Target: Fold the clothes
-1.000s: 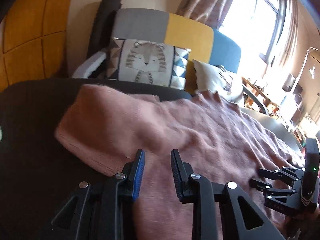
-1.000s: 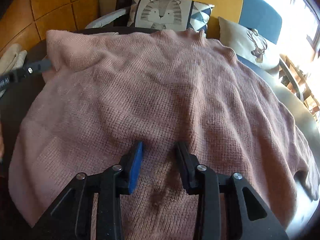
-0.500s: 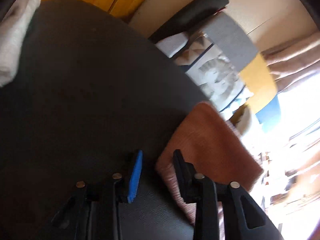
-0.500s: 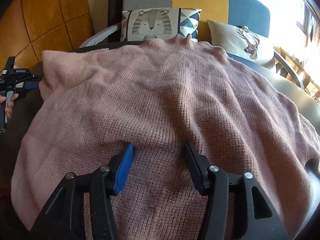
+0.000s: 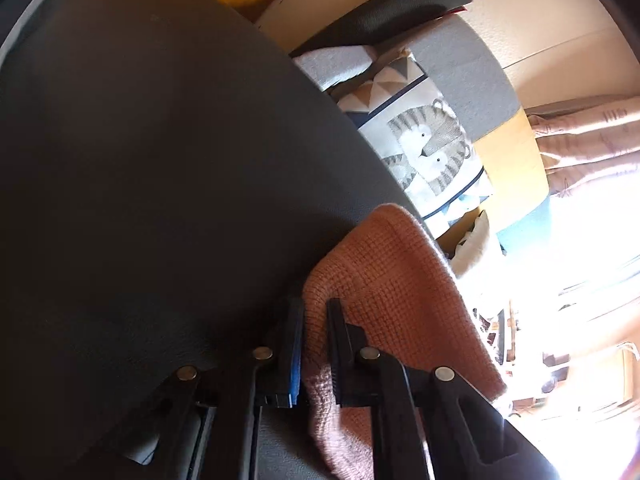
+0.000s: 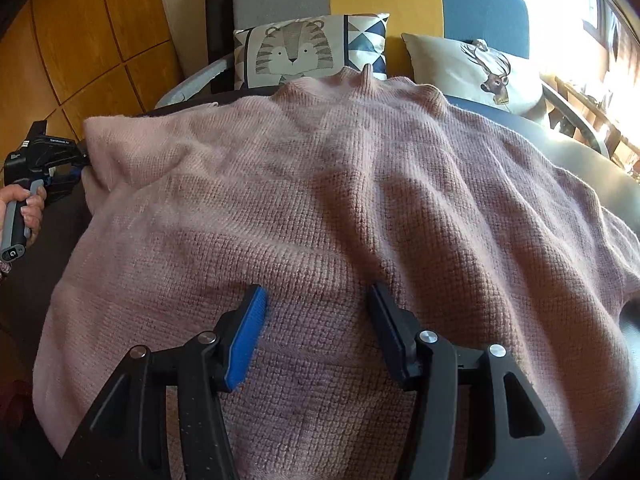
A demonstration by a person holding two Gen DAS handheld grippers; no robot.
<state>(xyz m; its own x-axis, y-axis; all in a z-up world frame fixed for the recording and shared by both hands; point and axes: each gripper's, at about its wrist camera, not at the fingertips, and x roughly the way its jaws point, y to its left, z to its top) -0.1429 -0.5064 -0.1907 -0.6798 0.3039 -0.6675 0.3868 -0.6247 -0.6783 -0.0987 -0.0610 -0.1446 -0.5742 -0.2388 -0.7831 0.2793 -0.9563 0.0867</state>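
Note:
A pink knitted sweater (image 6: pixel 340 200) lies spread over a dark round table (image 6: pixel 580 152), collar toward the sofa. In the left wrist view my left gripper (image 5: pixel 315 304) is rolled on its side at the sweater's (image 5: pixel 400 280) far left corner. Its jaws are closing with the folded knit edge pinched between the pads. The right wrist view shows that same left gripper (image 6: pixel 82 164) at the corner, held by a hand (image 6: pixel 24 208). My right gripper (image 6: pixel 318 292) hangs open over the near middle of the sweater, its pads wide apart and holding nothing.
Bare dark tabletop (image 5: pixel 160 160) stretches left of the sweater corner. Behind the table stands a sofa with a tiger cushion (image 6: pixel 296 52) and a deer cushion (image 6: pixel 480 68). Wood wall panels (image 6: pixel 80 40) are at the left, a bright window at the right.
The left gripper swung from above the sweater to its left corner, rolled sideways, and its jaws came together on the knit edge. The right gripper's jaws widened a little and stayed in place.

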